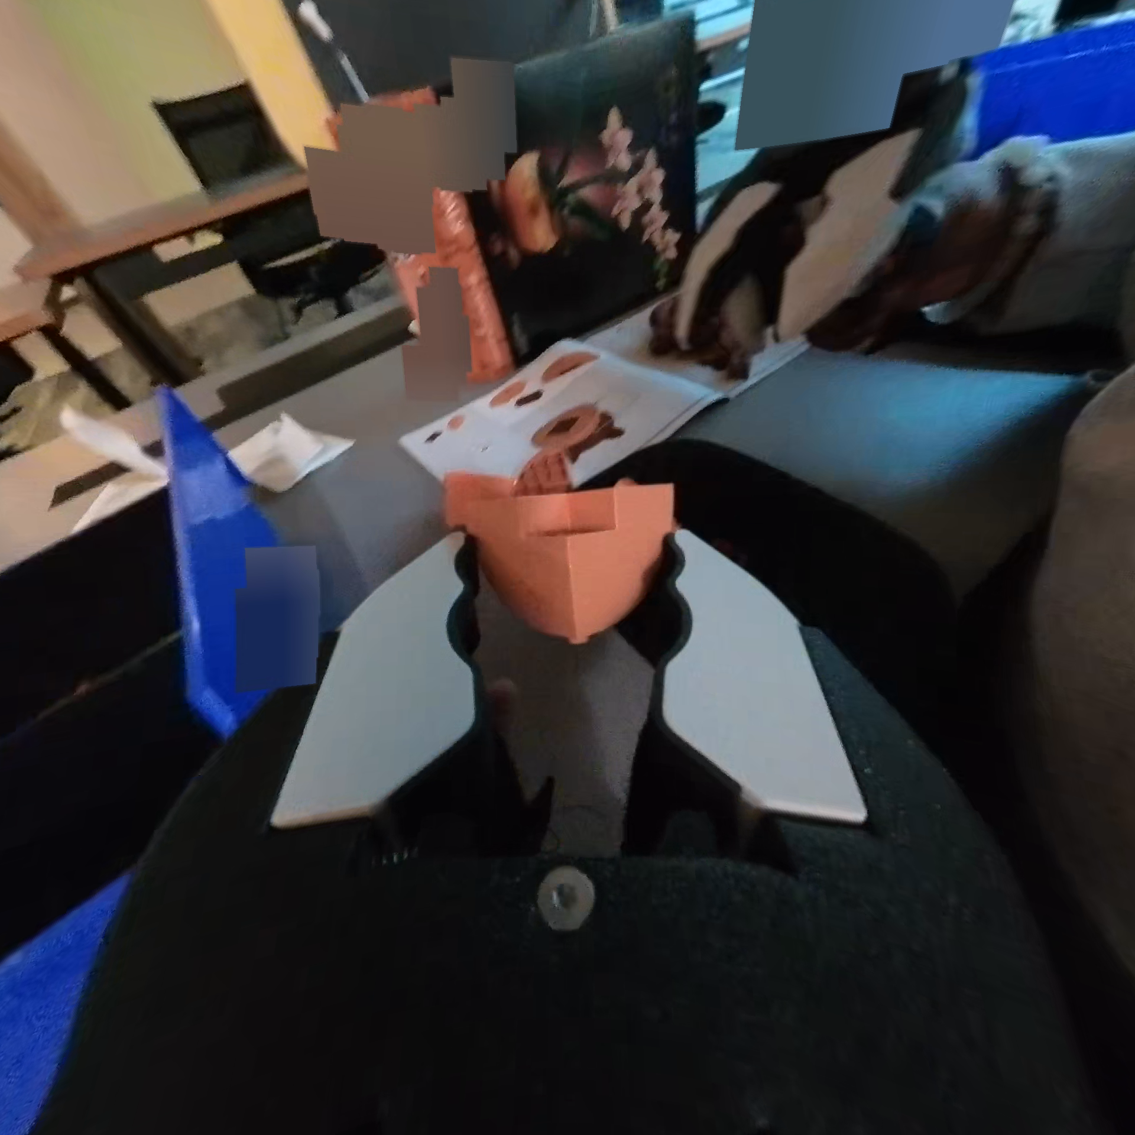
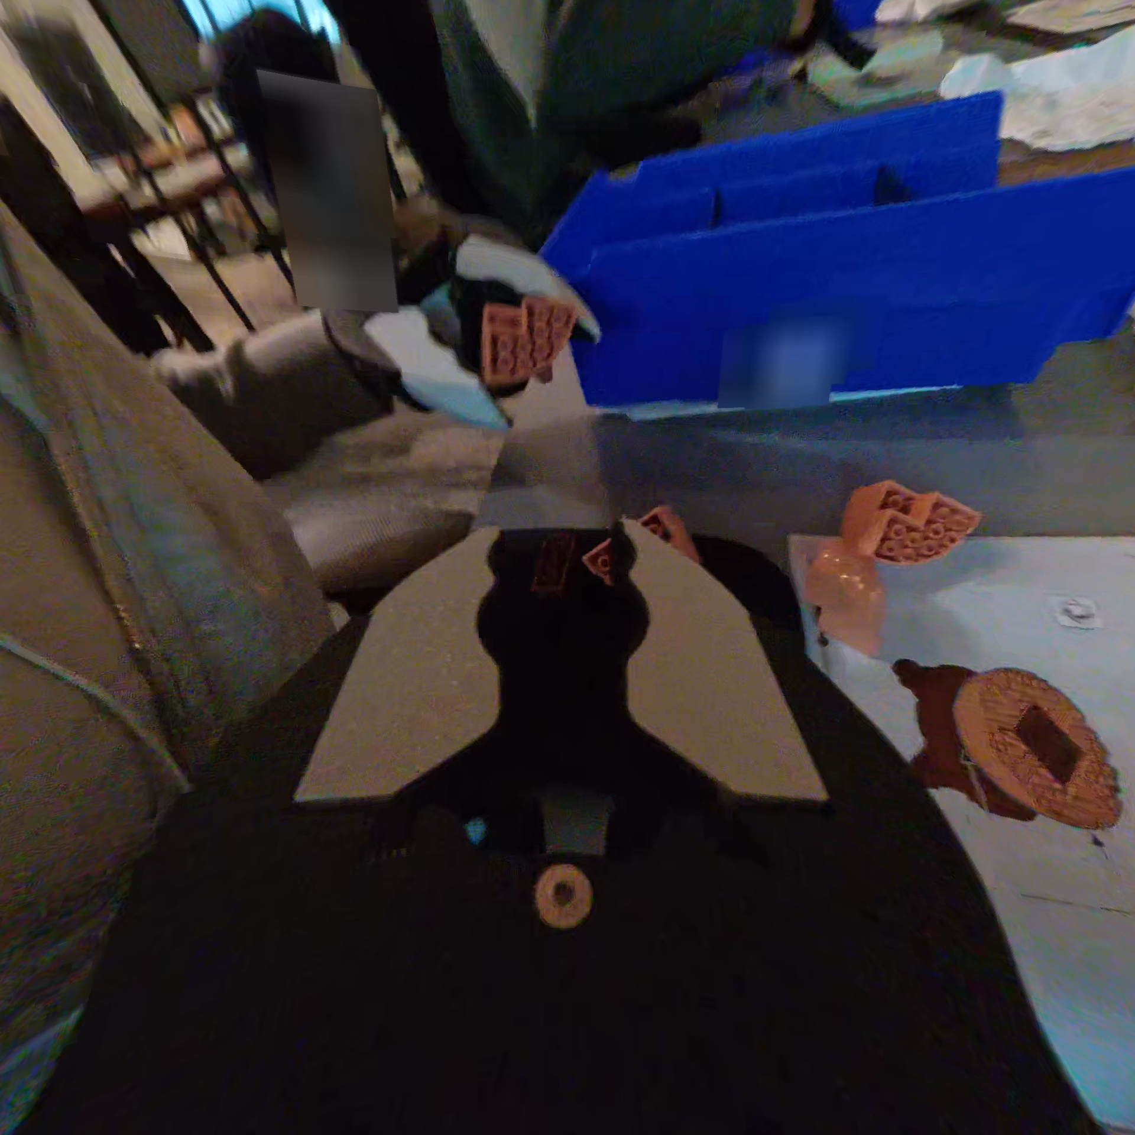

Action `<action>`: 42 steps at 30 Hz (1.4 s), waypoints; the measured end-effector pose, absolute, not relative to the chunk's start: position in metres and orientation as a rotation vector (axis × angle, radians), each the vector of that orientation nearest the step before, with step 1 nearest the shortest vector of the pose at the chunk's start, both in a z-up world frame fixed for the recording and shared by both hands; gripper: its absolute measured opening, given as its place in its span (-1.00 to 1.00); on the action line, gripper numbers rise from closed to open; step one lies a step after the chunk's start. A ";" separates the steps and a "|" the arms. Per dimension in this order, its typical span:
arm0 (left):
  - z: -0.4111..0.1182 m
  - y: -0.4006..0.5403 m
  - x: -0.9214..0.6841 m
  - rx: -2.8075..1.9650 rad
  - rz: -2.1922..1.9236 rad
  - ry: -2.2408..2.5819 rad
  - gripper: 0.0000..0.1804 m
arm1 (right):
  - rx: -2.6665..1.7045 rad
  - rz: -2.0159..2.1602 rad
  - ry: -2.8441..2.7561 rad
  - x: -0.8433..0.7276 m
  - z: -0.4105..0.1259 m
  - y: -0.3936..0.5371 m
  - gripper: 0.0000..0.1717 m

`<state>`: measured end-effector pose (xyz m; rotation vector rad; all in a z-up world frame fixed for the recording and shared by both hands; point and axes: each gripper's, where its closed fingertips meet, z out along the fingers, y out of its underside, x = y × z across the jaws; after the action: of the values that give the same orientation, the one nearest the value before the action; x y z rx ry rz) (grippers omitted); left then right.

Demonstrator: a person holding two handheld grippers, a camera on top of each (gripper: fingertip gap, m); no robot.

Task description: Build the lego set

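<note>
My left gripper (image 1: 568, 553) is shut on a salmon brick piece (image 1: 571, 571) with a rounded wedge shape; both pads press its sides. The right wrist view shows this gripper (image 2: 510, 344) holding the studded piece (image 2: 522, 344) in the air beside the blue bin. My right gripper (image 2: 559, 534) hovers over a black tray (image 2: 755, 565). A dark brown brick (image 2: 556, 562) and a small salmon piece (image 2: 605, 562) show between its fingers. It is too dark to tell whether the pads press on them. In the left wrist view the right gripper (image 1: 761, 288) is over the far page of the open booklet (image 1: 614, 381).
A blue bin (image 2: 798, 276) stands on the grey table; its corner also shows in the left wrist view (image 1: 202, 522). A salmon brick assembly (image 2: 903, 528) rests on the booklet (image 2: 982, 645). A dark box with a flower picture (image 1: 602, 184) stands behind. Crumpled paper (image 1: 288, 448) lies at the left. The left gripper's tips are roughly 11 cm from the right gripper's.
</note>
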<state>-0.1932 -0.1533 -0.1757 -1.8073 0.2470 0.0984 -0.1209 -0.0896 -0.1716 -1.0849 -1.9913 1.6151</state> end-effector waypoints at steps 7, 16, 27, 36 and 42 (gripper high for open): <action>-0.192 -0.145 -0.184 -1.869 0.142 0.239 -0.36 | -1.125 1.186 -2.082 -0.137 -0.225 -0.121 -0.64; -0.164 -0.114 -0.182 -1.661 0.249 0.045 -0.36 | -1.173 1.139 -2.064 -0.128 -0.223 -0.106 -0.82; -0.110 -0.038 -0.176 -1.345 1.031 0.089 -0.37 | -1.340 1.537 -1.493 -0.116 -0.106 -0.057 -0.83; -0.109 -0.004 -0.151 -1.259 1.314 0.420 -0.37 | -1.488 1.592 -1.428 -0.108 -0.124 -0.027 -0.83; -0.115 0.003 -0.149 -1.243 1.422 0.557 -0.37 | -1.551 1.602 -1.427 -0.110 -0.134 -0.022 -0.83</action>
<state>-0.1487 0.0035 -0.1148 -1.2434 0.5568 1.4221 -0.1098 -0.0217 -0.1335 -1.5512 -1.4271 1.6015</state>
